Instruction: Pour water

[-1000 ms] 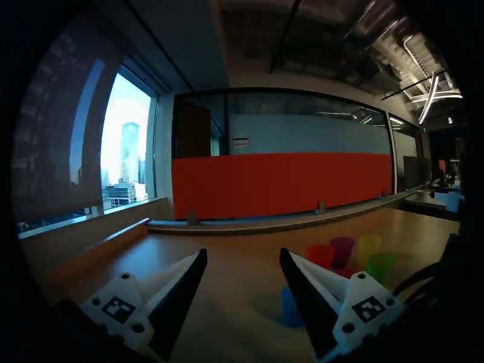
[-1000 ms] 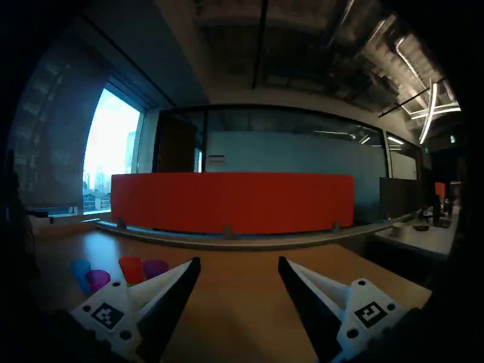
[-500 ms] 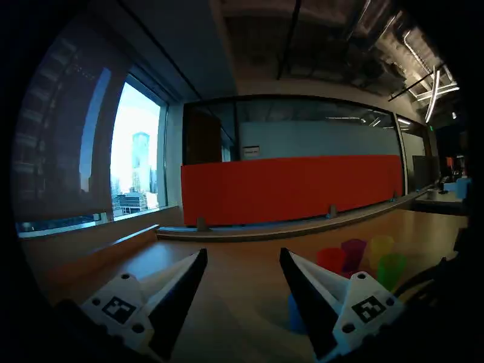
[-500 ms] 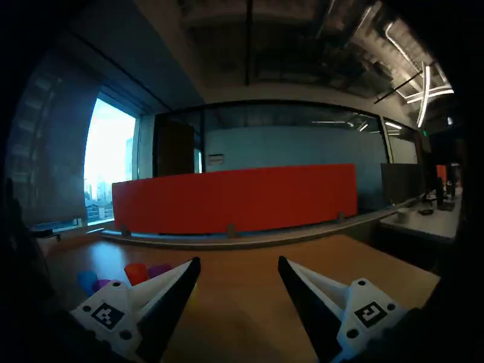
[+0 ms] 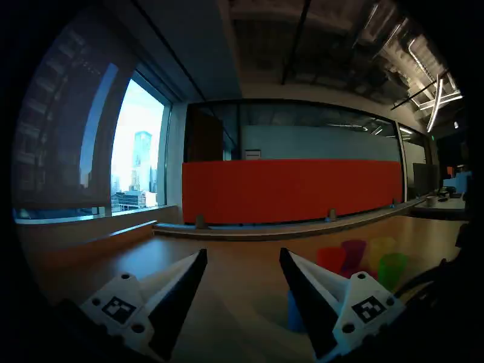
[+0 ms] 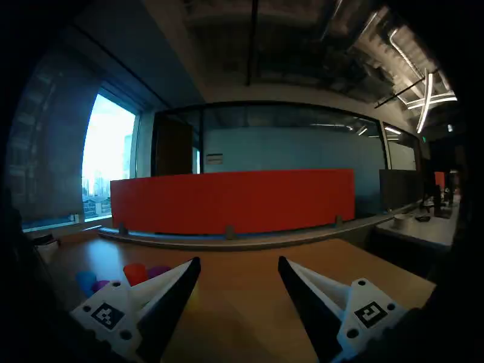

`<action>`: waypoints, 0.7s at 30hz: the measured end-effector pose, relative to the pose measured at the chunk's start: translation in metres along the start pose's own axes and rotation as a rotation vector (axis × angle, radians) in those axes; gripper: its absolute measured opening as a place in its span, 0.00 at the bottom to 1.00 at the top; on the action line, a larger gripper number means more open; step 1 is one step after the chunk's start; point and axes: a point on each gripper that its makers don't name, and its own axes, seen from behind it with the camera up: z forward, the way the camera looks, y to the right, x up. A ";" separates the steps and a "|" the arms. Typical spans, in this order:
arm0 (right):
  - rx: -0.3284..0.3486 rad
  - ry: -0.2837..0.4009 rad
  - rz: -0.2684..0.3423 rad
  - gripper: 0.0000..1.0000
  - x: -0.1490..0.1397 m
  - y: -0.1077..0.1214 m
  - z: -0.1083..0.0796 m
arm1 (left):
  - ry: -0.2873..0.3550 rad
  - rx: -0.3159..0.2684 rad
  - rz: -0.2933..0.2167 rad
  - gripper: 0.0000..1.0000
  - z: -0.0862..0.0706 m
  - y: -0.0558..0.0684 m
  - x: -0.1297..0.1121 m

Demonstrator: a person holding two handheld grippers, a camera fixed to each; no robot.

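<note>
In the left gripper view, my left gripper (image 5: pixel 242 257) is open above a wooden table (image 5: pixel 242 290), nothing between its fingers. To its right stand small plastic cups: red (image 5: pixel 330 258), purple (image 5: pixel 353 251), yellow (image 5: pixel 381 248) and green (image 5: pixel 393 269), with a blue cup (image 5: pixel 294 313) partly hidden behind the right finger. In the right gripper view, my right gripper (image 6: pixel 239 266) is open and empty over the same table (image 6: pixel 242 302). Cups sit at its lower left: blue (image 6: pixel 85 279), red (image 6: pixel 134 272) and purple (image 6: pixel 158 270), partly hidden by the left finger.
An orange divider panel (image 5: pixel 290 190) runs along the table's far edge. A bright window (image 5: pixel 136 160) is at the left. Another desk with small items (image 6: pixel 417 227) stands at the right of the right gripper view.
Both views have shifted slightly: the left camera has swung a little, moving the cups and divider rightward. The right camera tilted, so the cups sit slightly lower left. Both grippers stayed open.
</note>
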 end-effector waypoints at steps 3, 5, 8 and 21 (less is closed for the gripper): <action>0.003 -0.003 -0.003 0.99 -0.001 -0.003 0.000 | -0.009 0.000 -0.006 0.88 0.000 0.000 -0.007; 0.004 -0.005 -0.004 0.99 -0.001 -0.005 0.000 | -0.013 0.002 -0.007 0.88 0.001 0.000 -0.011; 0.005 -0.005 -0.009 0.99 -0.002 -0.006 0.000 | -0.013 0.004 -0.005 0.88 0.001 -0.001 -0.014; -0.009 -0.003 -0.008 0.99 0.004 0.001 -0.004 | -0.034 -0.011 -0.014 0.88 0.005 0.002 -0.022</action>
